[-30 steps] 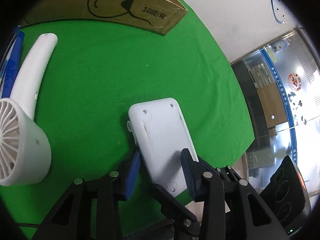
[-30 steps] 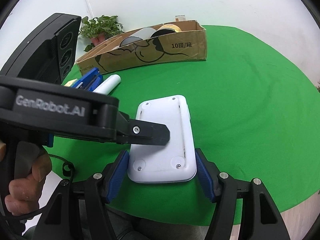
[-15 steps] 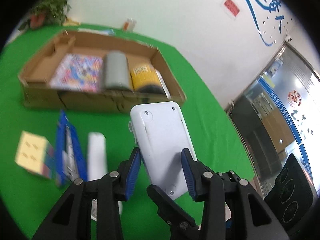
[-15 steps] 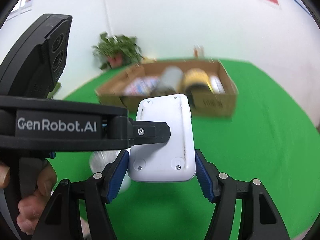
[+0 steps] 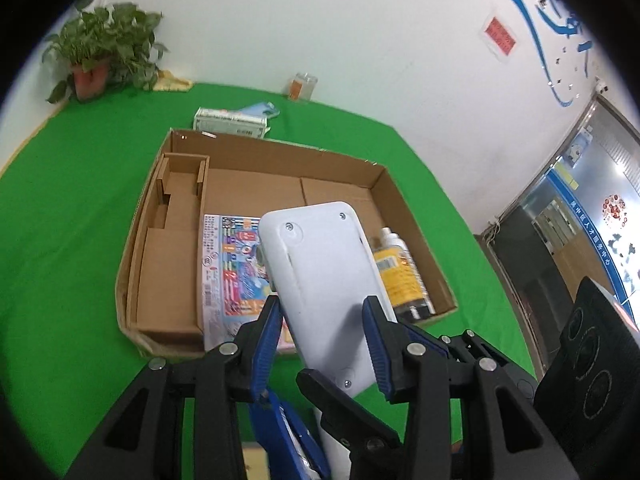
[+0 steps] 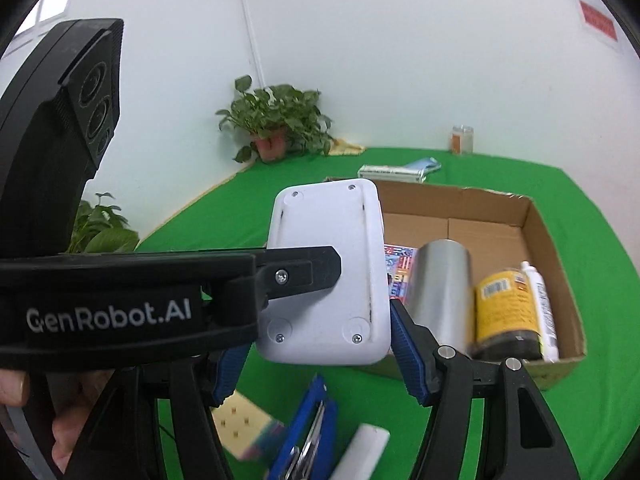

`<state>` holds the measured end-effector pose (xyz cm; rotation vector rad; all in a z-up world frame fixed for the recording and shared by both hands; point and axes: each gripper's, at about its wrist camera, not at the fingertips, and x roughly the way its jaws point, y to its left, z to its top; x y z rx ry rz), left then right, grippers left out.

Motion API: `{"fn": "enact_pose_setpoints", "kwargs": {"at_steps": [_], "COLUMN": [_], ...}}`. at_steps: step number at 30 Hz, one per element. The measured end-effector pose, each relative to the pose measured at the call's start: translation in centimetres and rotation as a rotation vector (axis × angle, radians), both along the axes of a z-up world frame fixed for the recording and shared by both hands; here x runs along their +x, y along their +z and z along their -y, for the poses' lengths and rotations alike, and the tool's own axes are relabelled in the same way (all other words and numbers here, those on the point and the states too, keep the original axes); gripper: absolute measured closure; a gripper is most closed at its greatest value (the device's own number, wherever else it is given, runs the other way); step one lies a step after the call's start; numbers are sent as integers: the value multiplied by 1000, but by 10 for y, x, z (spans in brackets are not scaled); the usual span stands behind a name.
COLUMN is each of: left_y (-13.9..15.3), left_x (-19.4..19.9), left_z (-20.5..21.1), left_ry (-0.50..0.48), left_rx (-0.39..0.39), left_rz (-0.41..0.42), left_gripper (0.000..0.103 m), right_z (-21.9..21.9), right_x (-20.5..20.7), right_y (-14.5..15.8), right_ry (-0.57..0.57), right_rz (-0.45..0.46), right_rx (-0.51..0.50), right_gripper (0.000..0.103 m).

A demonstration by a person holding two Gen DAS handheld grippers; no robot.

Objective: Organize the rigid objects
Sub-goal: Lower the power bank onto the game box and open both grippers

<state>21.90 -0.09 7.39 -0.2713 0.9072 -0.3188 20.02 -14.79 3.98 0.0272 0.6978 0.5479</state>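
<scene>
A white flat device (image 5: 320, 264) with small screws in its face hangs in the air over the near side of the open cardboard box (image 5: 132, 248). My left gripper (image 5: 322, 340) is shut on its near end, a blue pad on each side. My right gripper (image 6: 318, 360) is shut on the same white device (image 6: 332, 240), clamping its near corners. One black finger of the left gripper (image 6: 300, 272) lies across the device's face. Inside the cardboard box (image 6: 560, 232) lie a colourful flat pack (image 5: 228, 264), a silver cylinder (image 6: 440, 288), a yellow-labelled bottle (image 6: 500, 308) and a white tube (image 6: 540, 308).
On the green cloth below the grippers lie a blue stapler-like tool (image 6: 308, 432), a pale puzzle cube (image 6: 244, 428) and a white handle (image 6: 364, 448). Behind the box are small packs (image 5: 230, 122), a jar (image 5: 302, 86) and a potted plant (image 5: 100, 60). A hand (image 6: 16, 392) holds the left gripper.
Both grippers have lifted the white device off the green cloth and carried it up and forward to the cardboard box. Their grip on it looks the same.
</scene>
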Motion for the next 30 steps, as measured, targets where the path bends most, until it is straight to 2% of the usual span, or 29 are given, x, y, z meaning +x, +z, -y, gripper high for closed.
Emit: {"fn": "enact_pose_setpoints", "kwargs": {"at_steps": [4,9,14,17,19,22,27,30], "left_y": [-25,-57,-81,-98,-104,-105,-90,-75], "left_x": [42,82,105,118,119,117,101,90], "left_z": [-13,-27,-33,-45,-54,-63,-70,-81], "left_ry": [-12,-26,-35,-22,-12,-13,5,29], "left_rx": [8,8,24,-1,-29,-81,-43,-81], "left_rz": [-88,-175,-218,-255,-257,-254,-190,-134], "left_gripper": [63,64,69,70,75,76,76,76], "right_z": [-22,-40,-48,-52,-60,-66,-65,-60], "right_x": [62,121,147,157,159,161,155,151], "right_y": [-17,-58,-95,-117,-124,-129,-120,-111], "right_ry": [-14,-40,-73,-70,-23,30,83,93], "right_rz": [-130,-278,-361,-421,-434,-439,-369,-355], "right_rx": [16,39,30,34,27,12,-45,-40], "right_gripper": [40,40,40,39,36,35,35,38]}}
